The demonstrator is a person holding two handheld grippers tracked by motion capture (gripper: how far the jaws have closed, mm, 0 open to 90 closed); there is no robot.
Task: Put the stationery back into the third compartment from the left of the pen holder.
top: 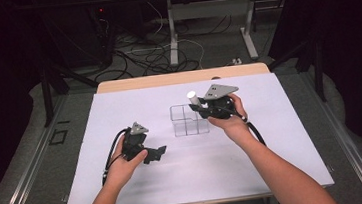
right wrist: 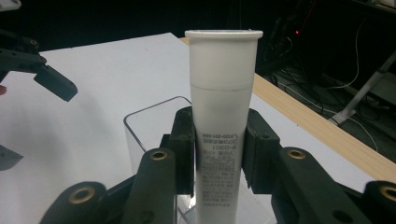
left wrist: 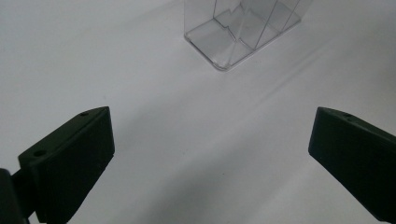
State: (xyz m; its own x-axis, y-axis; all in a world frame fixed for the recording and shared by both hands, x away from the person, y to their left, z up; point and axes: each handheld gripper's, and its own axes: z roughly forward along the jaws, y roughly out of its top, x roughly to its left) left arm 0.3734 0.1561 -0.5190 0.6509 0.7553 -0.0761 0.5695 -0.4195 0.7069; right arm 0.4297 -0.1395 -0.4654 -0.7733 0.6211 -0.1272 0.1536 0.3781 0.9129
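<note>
Above clear box (top: 189,119), right tongs (right wrist: 219,149) gripping tube (right wrist: 222,93)

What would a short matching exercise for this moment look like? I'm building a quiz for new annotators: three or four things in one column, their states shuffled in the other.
Things:
1. white tube
2. clear box
3. left gripper
4. right gripper

States:
A. open, holding nothing
B. clamped between two jaws
C. standing on the white table cover, with dividers inside
D. shut on something, above the box

Pairs: 1-B, 2-C, 3-A, 4-D
</note>
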